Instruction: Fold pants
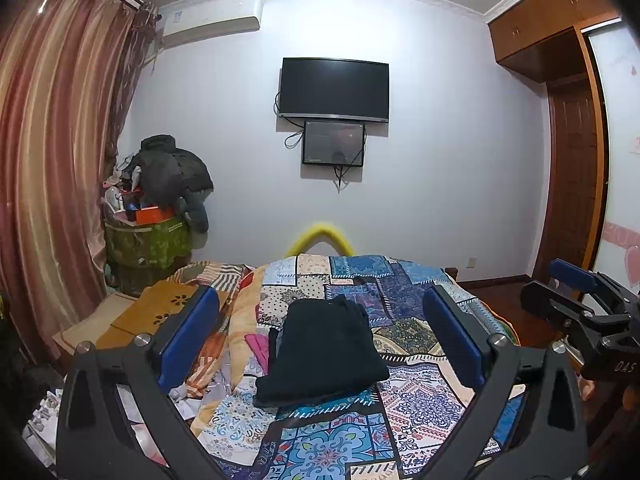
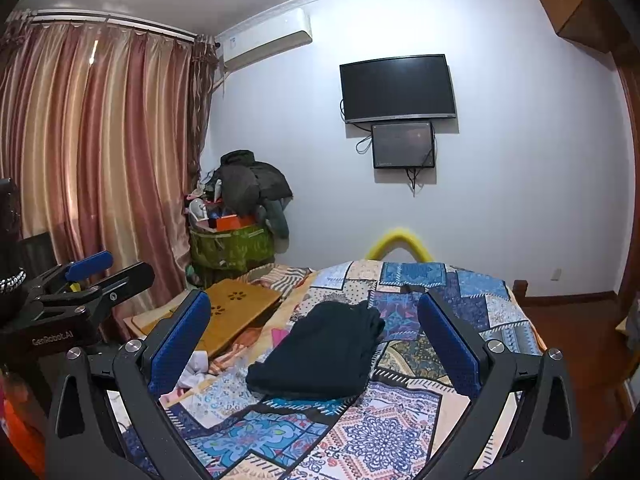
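One pair of black pants point(image 1: 324, 354) lies folded on the patchwork quilt point(image 1: 404, 400), with two grippers held above the bed, both empty.

The left gripper point(image 1: 320, 336) has its jaws spread wide, the pants seen between its blue pads; the right gripper point(image 2: 316, 344) is likewise wide apart and grips nothing. The pants sit near the quilt's middle, with bare quilt on their right and near sides. Left of the pants lie a pink cloth point(image 1: 260, 346) and one wooden board point(image 2: 236, 314). Beyond the board, a green basket point(image 2: 232, 246) holds an orange box and dark jackets heaped above it. Two dark screens point(image 1: 334, 90) hang on the wall beyond the pants.
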The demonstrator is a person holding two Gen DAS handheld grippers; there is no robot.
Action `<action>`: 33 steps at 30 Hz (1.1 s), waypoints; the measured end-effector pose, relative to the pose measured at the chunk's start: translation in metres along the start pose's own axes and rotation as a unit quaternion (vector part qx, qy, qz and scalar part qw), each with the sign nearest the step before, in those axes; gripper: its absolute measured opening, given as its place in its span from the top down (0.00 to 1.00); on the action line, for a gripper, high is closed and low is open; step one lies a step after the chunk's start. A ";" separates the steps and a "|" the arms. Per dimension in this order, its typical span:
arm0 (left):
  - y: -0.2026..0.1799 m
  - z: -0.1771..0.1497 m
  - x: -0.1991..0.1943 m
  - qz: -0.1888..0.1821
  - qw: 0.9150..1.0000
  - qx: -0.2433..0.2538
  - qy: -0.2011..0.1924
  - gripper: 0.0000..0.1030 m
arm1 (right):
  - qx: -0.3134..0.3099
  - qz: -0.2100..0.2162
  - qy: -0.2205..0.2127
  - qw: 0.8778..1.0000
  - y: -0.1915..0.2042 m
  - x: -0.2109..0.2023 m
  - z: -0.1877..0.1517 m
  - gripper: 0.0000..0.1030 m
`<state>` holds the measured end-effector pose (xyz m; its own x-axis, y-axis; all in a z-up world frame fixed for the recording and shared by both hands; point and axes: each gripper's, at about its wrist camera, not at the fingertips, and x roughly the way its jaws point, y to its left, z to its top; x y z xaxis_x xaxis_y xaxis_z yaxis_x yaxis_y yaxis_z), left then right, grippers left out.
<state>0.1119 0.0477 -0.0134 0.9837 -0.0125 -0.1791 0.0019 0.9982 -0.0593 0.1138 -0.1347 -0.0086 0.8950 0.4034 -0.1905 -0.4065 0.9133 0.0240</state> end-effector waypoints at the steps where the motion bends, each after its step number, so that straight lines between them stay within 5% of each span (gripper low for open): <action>1: 0.000 0.000 0.000 -0.001 1.000 0.000 0.001 0.00 | 0.000 0.000 0.000 1.000 0.000 0.000 0.000 0.00; 33: -0.004 -0.001 0.002 -0.014 1.000 0.003 0.002 0.00 | 0.008 -0.003 0.001 1.000 -0.004 -0.003 0.003 0.00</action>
<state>0.1135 0.0437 -0.0149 0.9825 -0.0404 -0.1819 0.0304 0.9979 -0.0578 0.1133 -0.1390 -0.0052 0.8973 0.3976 -0.1919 -0.3978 0.9166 0.0394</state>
